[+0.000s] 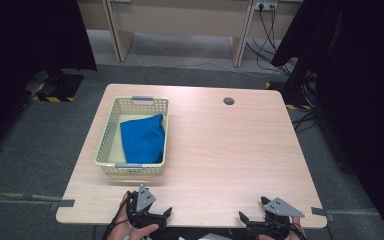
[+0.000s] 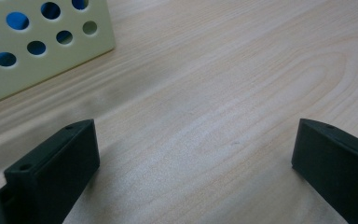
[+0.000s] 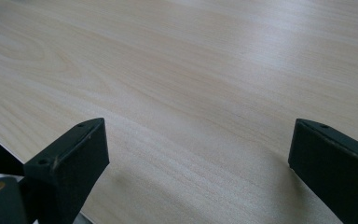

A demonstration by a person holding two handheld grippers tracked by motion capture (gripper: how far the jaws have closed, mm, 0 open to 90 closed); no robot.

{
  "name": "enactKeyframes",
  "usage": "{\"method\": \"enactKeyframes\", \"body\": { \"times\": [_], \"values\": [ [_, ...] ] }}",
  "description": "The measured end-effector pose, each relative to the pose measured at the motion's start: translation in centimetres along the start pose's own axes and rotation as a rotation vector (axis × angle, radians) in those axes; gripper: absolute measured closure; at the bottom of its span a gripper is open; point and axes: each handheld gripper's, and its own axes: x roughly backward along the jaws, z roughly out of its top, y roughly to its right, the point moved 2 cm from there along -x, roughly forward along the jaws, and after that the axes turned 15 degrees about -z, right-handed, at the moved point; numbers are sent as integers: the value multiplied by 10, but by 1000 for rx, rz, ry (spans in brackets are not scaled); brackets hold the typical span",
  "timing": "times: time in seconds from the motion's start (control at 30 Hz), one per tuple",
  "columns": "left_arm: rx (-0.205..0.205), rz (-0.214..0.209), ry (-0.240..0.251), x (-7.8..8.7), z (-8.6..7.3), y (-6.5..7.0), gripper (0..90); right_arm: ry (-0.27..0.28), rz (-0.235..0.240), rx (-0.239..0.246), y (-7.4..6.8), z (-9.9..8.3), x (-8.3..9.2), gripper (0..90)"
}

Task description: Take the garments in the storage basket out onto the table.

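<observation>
Blue cloth (image 1: 142, 138), loosely folded, lies inside the cream perforated basket (image 1: 107, 141), filling the basket's right half and touching its right wall. The basket stands on the left part of the pale wood-grain desk (image 1: 230, 150); a round cable hole (image 1: 228, 101) sits well to the right of the basket's far end. Both grippers rest at the desk's near edge: the left gripper (image 1: 156, 216) just in front of the basket's near wall, the right gripper (image 1: 256, 222) well to the right of the basket. In the left gripper view the left gripper (image 2: 193, 149) has its jaws spread wide with bare desk between them, and the basket's holed wall (image 2: 42, 51), blue showing through the holes, stands close ahead at upper left. In the right gripper view the right gripper (image 3: 198, 149) is likewise spread wide over bare desk, holding nothing. The step in hand appears to be an approach toward the cloth. To do it well, the left gripper, being nearest, should probably rise over the basket's near rim rather than push against the wall, descend onto a raised fold of the cloth, and pinch several layers; a shallow pinch may slip, and a nudge could slide the light basket.
</observation>
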Motion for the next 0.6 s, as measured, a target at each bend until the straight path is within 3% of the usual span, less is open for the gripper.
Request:
{"method": "enactKeyframes", "body": {
  "times": [0.6],
  "values": [
    [0,-3,-8,0,1,0,0,-4,1,0,1,-1,-2,53]
  ]
}}
